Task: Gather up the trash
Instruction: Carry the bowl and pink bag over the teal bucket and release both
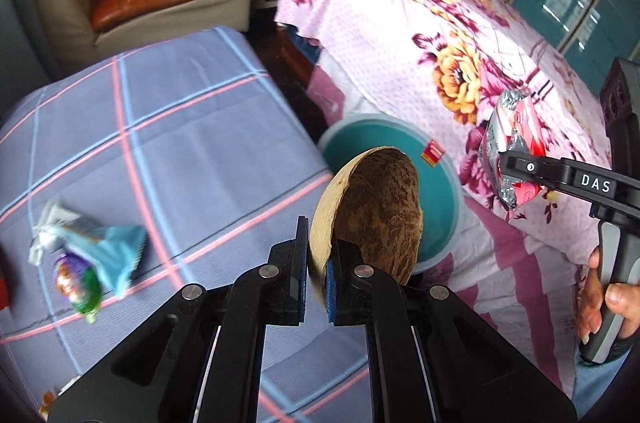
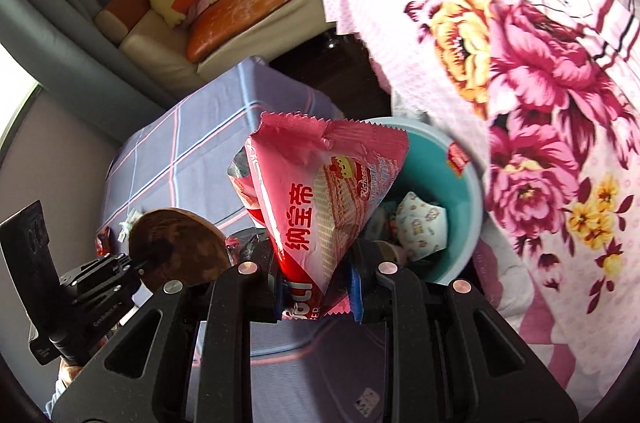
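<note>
The left gripper (image 1: 318, 277) is clamped tight on the thin rim of a coconut shell half (image 1: 370, 215), which stands on edge above the jaws and in front of the teal bin (image 1: 440, 191); the right gripper (image 2: 316, 287) pinches the lower end of a pink wafer wrapper (image 2: 324, 191), jaws narrow and pressing the foil; the bin (image 2: 468, 207) sits beyond it, wedged between the plaid-covered table (image 2: 192, 143) and the floral blanket (image 2: 540, 83), already holding paper scraps. Risks, as judged: the shell is gripped only by its edge and most of its bulk stands clear of the pads, so a jolt could pivot it loose short of the bin; both loads converge on one opening, so the grippers or their loads may collide; the light wrapper could cling to a pad or drift onto the blanket if let go too high; the blanket overhangs the bin's far side and could catch a drop. Further wrappers (image 1: 86, 263) remain on the table (image 1: 180, 143), uncollected.
</note>
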Available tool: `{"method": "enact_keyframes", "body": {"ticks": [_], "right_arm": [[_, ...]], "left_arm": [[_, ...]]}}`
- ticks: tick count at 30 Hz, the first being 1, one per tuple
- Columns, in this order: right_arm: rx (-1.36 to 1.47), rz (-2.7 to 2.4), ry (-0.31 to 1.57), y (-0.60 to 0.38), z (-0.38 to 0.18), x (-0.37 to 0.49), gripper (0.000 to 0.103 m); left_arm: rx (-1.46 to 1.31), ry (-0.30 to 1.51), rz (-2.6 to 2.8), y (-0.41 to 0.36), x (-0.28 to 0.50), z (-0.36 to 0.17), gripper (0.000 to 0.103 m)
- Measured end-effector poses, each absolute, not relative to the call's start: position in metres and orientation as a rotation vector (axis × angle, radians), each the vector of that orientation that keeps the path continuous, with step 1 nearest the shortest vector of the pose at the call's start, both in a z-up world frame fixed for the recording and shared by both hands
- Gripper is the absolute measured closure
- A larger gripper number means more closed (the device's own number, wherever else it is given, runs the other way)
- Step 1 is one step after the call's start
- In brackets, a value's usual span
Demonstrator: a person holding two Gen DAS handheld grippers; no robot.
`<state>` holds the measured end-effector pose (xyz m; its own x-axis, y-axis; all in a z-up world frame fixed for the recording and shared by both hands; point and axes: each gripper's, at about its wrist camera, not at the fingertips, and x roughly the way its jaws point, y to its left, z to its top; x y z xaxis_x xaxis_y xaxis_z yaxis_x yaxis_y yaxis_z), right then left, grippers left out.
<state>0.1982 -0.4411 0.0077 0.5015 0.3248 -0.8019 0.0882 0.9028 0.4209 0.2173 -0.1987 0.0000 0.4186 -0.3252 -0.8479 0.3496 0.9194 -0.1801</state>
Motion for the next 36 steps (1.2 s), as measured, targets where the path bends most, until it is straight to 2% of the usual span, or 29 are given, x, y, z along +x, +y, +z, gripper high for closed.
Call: {"method": "enact_keyframes", "body": {"ticks": [7,21,27,30,32,34,36], "right_arm": [[0.426,0.111,1.056,-0.465,-0.003,0.198,0.08],[0.415,0.085,1.084,-0.478,-0.018,0.204,0.08],[0.41,0.085,1.096,-0.472,-0.021,0.208,0.08],[0.405,0.087,1.1,-0.47,-0.022,0.209,0.08],[0.402,0.089,1.1,-0.469,-0.022,0.21,0.08],[0.399,0.089,1.101,-0.467,-0.022,0.21,0.08],[0.394,0.092,1.103,-0.465,-0.021,0.211,0.08]], "left_arm": [[0.068,1.086,-0.467,-0.247,0.233,-0.015,0.096],[0.097,1.141,-0.479,-0.278,0.249,-0.046,0.095],[0.08,1.159,-0.472,-0.274,0.252,-0.052,0.089],[0.063,1.143,-0.471,-0.27,0.251,-0.047,0.078],[0.058,1.13,-0.463,-0.266,0.25,-0.042,0.057],[0.051,1.109,-0.455,-0.262,0.247,-0.037,0.042],[0.045,1.097,-0.447,-0.257,0.244,-0.033,0.035]]}}
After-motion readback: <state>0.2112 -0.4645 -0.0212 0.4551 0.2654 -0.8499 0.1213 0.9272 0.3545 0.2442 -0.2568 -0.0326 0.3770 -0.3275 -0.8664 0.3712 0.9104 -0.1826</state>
